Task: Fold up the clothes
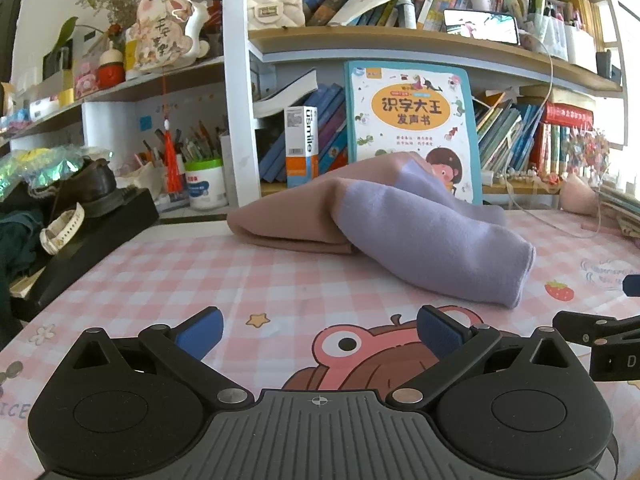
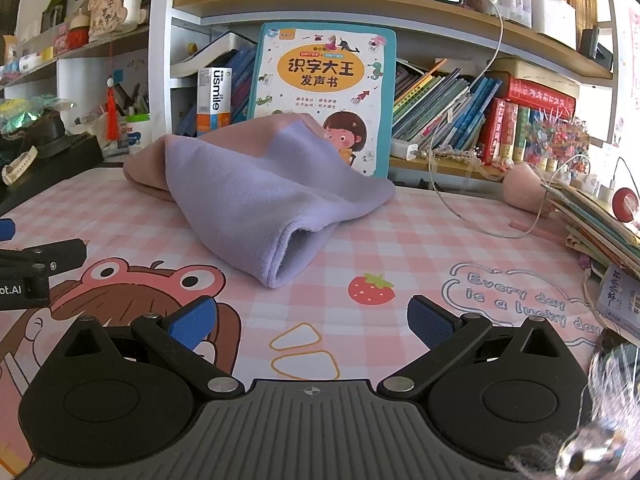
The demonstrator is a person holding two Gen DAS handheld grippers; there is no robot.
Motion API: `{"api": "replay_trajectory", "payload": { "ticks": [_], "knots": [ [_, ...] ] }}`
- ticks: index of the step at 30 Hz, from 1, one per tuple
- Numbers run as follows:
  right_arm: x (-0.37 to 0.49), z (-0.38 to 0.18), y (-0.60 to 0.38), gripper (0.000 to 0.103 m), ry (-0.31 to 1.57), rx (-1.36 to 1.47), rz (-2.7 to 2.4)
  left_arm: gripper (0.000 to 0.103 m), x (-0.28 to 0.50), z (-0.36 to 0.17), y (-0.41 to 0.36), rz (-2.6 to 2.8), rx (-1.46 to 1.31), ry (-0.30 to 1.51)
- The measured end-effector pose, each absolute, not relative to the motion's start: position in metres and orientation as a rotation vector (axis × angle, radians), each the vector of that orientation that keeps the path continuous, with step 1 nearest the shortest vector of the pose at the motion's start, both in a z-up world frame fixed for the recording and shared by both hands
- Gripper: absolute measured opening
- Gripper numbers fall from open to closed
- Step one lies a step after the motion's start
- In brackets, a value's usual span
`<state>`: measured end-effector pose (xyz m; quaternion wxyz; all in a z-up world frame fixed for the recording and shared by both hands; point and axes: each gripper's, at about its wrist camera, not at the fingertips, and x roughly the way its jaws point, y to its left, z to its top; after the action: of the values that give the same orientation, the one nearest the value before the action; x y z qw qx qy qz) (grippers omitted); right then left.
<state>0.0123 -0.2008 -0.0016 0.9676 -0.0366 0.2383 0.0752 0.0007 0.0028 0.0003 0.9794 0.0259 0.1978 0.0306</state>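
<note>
Both the left claw [image 1: 319, 332] and the right claw [image 2: 312, 322] are being held released, grasping nothing, near the folded clothes [image 1: 384, 220] on the bench [image 1: 200, 272].

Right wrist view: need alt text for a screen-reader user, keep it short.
A folded pink and lilac cloth lies on a pink checked cartoon desk mat, ahead of the open, empty right gripper. Behind it a children's book stands against crowded bookshelves; the left gripper shows at the left edge.
</note>
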Motion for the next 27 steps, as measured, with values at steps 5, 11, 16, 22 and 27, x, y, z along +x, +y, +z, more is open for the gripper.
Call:
{"api": "replay_trajectory", "payload": {
  "ticks": [5,11,16,22,27],
  "knots": [
    [0.0118,-0.0013,-0.2012,0.103,0.478,-0.072,0.148,0.103,0.0014,0.0001,0.0058,0.056,0.034,0.404],
    [0.0113,-0.0008,-0.2023,0.103,0.472,-0.068,0.159,0.103,0.0001,0.0004,0.0066,0.061,0.025,0.396],
    [0.0116,-0.0009,-0.2009,0.103,0.473,-0.078,0.157,0.103,0.0,0.0006,0.007,0.059,0.025,0.397],
    [0.0117,-0.0012,-0.1993,0.103,0.475,-0.088,0.158,0.103,0.0003,0.0004,0.0076,0.064,0.019,0.4],
    [0.0122,-0.0014,-0.1993,0.103,0.478,-0.087,0.16,0.103,0.0004,0.0004,0.008,0.063,0.017,0.4]
  ]
}}
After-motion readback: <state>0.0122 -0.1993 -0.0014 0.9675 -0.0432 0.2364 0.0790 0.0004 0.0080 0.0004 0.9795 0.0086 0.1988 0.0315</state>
